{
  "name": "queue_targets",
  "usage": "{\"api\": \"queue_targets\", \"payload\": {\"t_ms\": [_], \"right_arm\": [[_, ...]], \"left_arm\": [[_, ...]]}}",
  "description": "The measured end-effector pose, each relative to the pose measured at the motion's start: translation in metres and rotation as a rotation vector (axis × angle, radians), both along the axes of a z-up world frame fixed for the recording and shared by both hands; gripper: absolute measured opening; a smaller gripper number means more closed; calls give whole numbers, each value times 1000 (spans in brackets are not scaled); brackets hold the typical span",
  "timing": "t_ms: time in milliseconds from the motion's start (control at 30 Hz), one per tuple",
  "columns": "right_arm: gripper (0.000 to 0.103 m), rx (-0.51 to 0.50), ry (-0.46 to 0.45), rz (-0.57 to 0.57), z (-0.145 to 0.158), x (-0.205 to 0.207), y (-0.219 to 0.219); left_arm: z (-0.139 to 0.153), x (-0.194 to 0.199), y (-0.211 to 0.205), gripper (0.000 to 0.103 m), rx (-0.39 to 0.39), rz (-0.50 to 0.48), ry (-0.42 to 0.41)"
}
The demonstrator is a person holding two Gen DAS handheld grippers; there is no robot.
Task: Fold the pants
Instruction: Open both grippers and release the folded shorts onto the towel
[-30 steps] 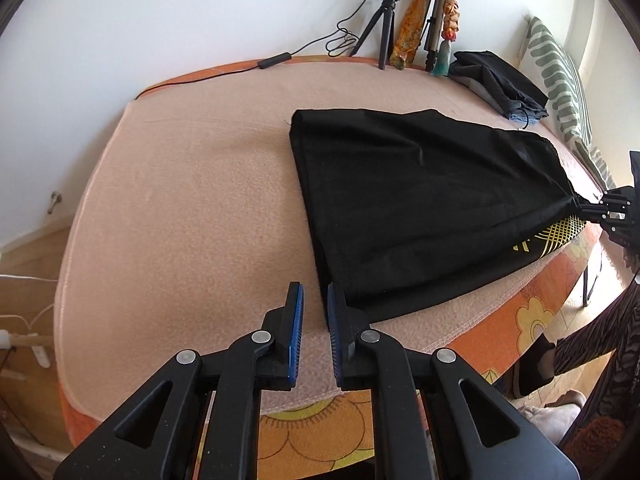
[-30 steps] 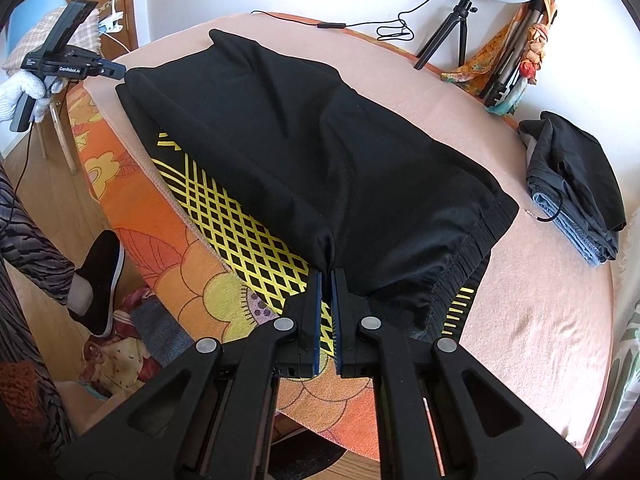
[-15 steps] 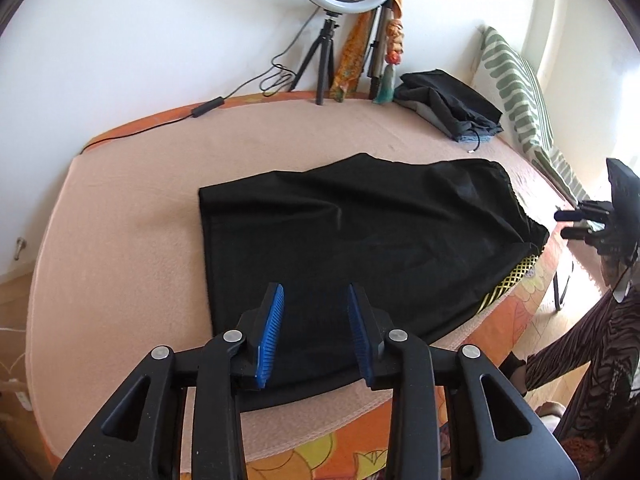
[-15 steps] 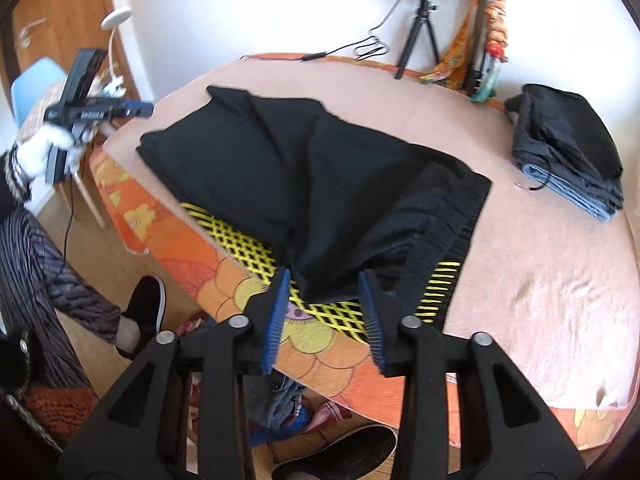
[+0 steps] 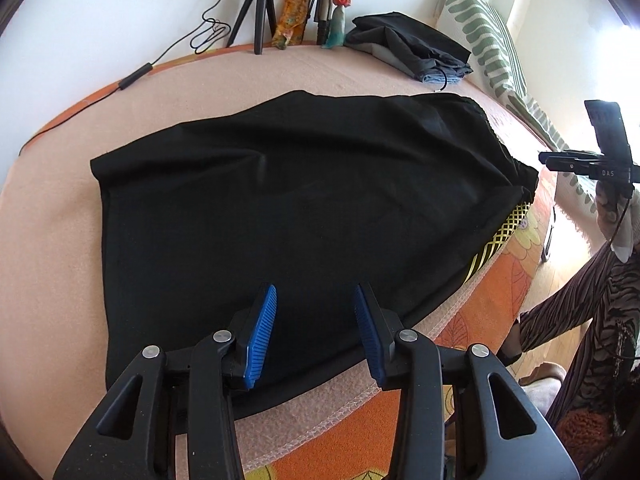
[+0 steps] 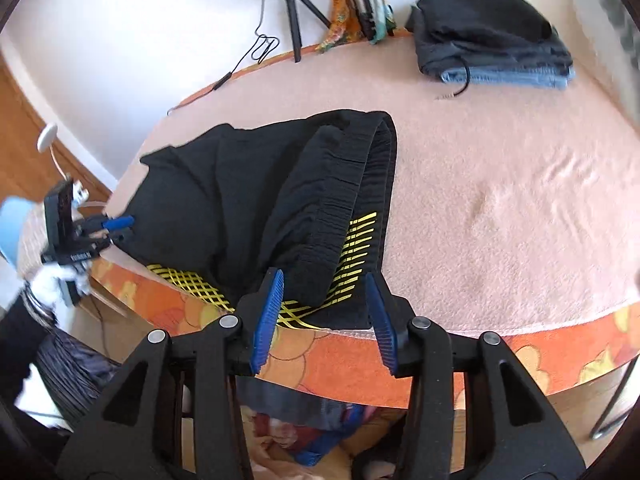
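Note:
The black pants (image 5: 280,208) lie folded lengthwise on the pink blanket, with yellow lattice print showing at the near edge (image 5: 500,236). My left gripper (image 5: 314,332) is open and empty above the leg end. In the right wrist view the pants (image 6: 248,204) show their gathered waistband (image 6: 344,200) and yellow stripes. My right gripper (image 6: 324,316) is open and empty just off the waistband corner at the bed's edge. Each gripper shows in the other's view: the right one (image 5: 576,162) and the left one (image 6: 104,232).
A stack of folded dark and blue clothes (image 6: 492,52) sits at the back of the bed (image 6: 520,200). A ring-light tripod (image 5: 256,4), cable and umbrellas stand by the wall. A striped pillow (image 5: 488,48) lies at the right. Floor clutter is below the bed edge.
Both grippers have opened. The right one let go of the waistband corner and pulled back from it. The left one has moved over the pants' leg end.

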State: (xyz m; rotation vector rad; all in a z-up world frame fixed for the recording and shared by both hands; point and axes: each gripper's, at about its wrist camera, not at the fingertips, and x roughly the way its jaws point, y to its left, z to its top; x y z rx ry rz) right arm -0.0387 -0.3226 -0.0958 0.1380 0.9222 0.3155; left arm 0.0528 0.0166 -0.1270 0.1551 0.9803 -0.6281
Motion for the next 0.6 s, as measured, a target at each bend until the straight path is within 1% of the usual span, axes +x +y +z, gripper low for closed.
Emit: {"api": "queue_targets", "payload": {"t_ms": [67, 200, 367, 400, 433, 500, 600], "right_arm": [[45, -79, -21, 64, 0, -6, 17], [45, -220, -9, 117, -15, -3, 40], [45, -347, -53, 117, -19, 4, 50], [43, -370, -65, 126, -19, 6, 52], [30, -392, -79, 136, -19, 6, 55], [10, -412, -84, 170, -19, 6, 61], [7, -550, -157, 194, -11, -1, 68]], "left_arm": [[1, 0, 2, 39, -9, 1, 1], [2, 2, 3, 39, -26, 15, 10], [0, 1, 5, 39, -34, 16, 16], [0, 1, 7, 39, -42, 19, 21], [0, 1, 8, 39, -51, 22, 26], [-1, 1, 10, 39, -62, 26, 32], [-1, -2, 13, 39, -69, 27, 35]]}}
